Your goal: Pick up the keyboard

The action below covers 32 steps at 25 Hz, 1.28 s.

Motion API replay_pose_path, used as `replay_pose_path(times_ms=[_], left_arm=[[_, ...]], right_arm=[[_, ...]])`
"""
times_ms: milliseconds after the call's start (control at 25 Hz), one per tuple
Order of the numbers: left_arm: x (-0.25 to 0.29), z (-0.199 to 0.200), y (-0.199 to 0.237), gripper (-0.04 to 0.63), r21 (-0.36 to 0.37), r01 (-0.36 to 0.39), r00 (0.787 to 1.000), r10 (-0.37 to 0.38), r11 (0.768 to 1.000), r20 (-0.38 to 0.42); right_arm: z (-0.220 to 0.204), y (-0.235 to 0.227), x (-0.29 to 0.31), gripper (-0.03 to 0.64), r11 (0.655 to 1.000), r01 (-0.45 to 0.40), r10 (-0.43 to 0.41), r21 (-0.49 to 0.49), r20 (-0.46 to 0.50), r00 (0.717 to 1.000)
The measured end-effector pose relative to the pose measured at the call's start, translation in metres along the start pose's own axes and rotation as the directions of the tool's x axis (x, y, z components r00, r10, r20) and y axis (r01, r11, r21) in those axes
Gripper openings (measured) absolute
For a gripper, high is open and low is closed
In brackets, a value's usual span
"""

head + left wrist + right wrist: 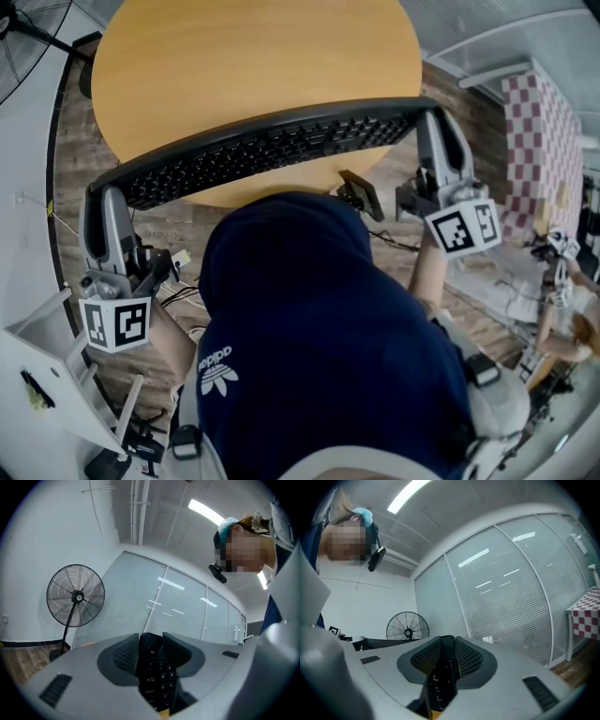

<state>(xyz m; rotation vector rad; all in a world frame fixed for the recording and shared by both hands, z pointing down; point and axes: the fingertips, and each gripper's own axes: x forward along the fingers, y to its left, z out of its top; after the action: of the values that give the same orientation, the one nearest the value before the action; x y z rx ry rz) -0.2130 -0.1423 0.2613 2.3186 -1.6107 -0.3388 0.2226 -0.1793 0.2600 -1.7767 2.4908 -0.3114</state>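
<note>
Over a yellow desk (253,56), long black keyboard (272,145), rows of small keys, left fingers (123,657) pinching one end, right fingers (469,660) the other.

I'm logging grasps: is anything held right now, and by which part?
The keyboard is held by its two short ends: the left gripper is clamped on one end and the right gripper on the other.

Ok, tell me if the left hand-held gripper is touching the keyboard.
Touching. The left gripper view shows the left hand-held gripper with both pads pressed against the end of the keyboard, which stands between them.
</note>
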Motion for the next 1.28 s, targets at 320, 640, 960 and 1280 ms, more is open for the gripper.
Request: replay_pose_path(times_ms=[320,640,960,1280], left_arm=[[0.0006,0.0014,-0.0011,0.152,0.006,-0.004,1.0,0.004,1.0,-0.001],[-0.0007,-0.0034,-0.001,0.152,0.01,-0.009,1.0,0.009,1.0,-0.001],[0.0003,-0.0054,-0.0006,0.152,0.005,-0.008,1.0,0.008,1.0,-0.016],[0.0004,-0.0055,0.0021,0.152,0.003,-0.011,1.0,0.011,1.0,-0.026]], right_arm=[[-0.0016,-0.0014,0.0002,0.092,1.0,-0.002,0.002,-0.002,-0.006,1.0],[-0.0051,-0.0033,0.0012,0.092,1.0,-0.003,0.003,-0.014,-0.011,1.0],[-0.0032,-0.0023,0.0019,0.092,1.0,-0.003,0.003,-0.015,-0.019,1.0],[-0.0071,-0.0015,0.0016,0.092,1.0,0.001,-0.001,-0.012,-0.031,1.0]])
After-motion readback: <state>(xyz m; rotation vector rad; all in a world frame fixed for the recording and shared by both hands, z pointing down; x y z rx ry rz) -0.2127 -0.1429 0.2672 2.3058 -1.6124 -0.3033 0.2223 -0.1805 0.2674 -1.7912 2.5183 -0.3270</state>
